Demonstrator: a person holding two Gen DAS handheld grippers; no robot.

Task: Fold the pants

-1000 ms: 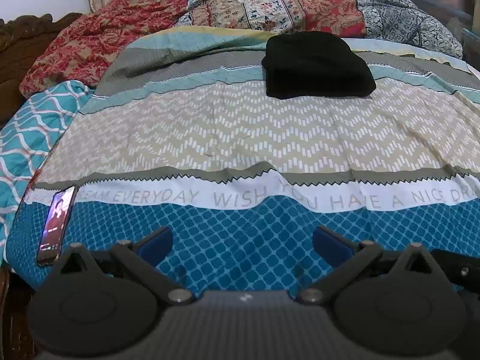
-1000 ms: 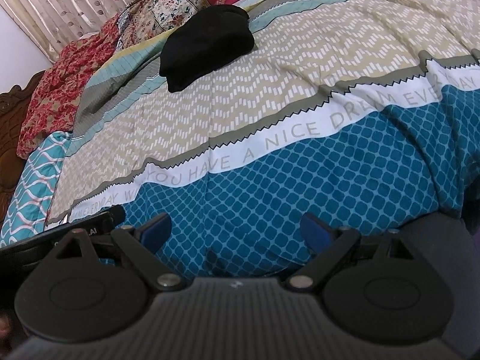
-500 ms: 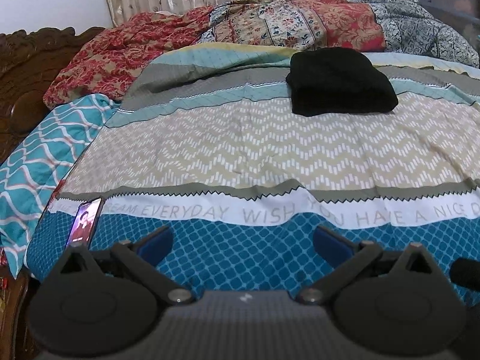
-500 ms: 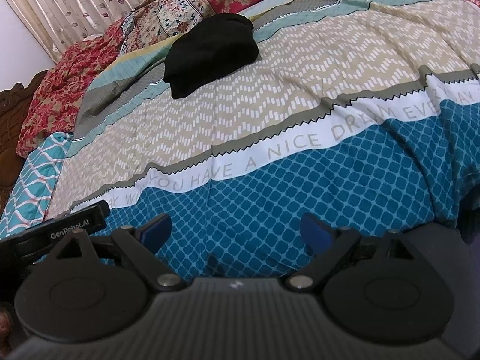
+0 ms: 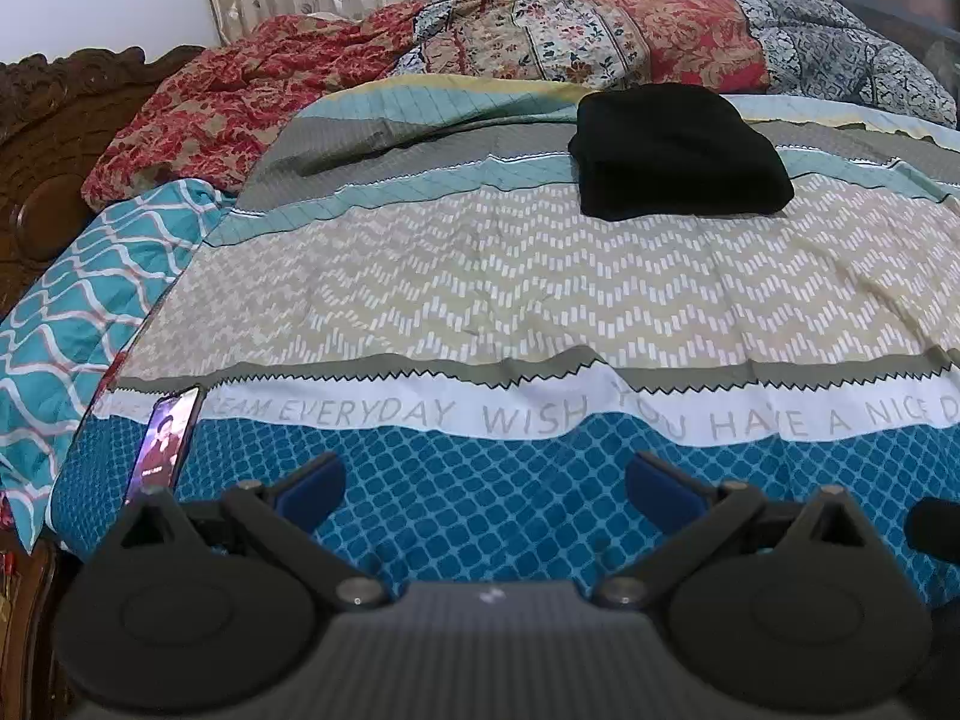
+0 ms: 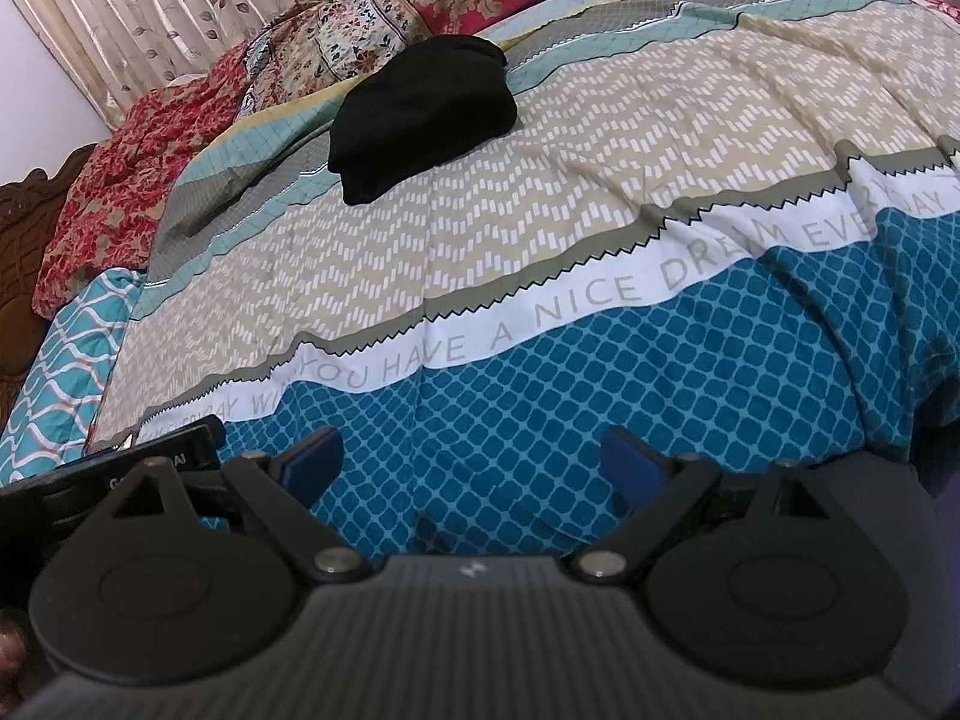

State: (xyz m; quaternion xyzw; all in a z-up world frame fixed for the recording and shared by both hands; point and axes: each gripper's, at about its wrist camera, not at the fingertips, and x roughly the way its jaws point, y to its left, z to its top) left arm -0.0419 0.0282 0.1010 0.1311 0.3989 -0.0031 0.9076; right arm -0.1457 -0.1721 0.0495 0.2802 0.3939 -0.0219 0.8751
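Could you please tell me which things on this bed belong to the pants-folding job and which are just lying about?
Job:
- folded black fabric pants
- left tool, open
- right tool, open

Lying about:
- lit rectangular phone
- red floral quilt
- teal wave-patterned pillow

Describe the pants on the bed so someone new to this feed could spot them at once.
Start from the bed cover with its printed white text band, and look past the beige zigzag stripe toward the heap of floral quilts at the far end. The pants lie there as a compact folded bundle, right of centre in the left wrist view. They are the only plain black thing on patterned bedding.
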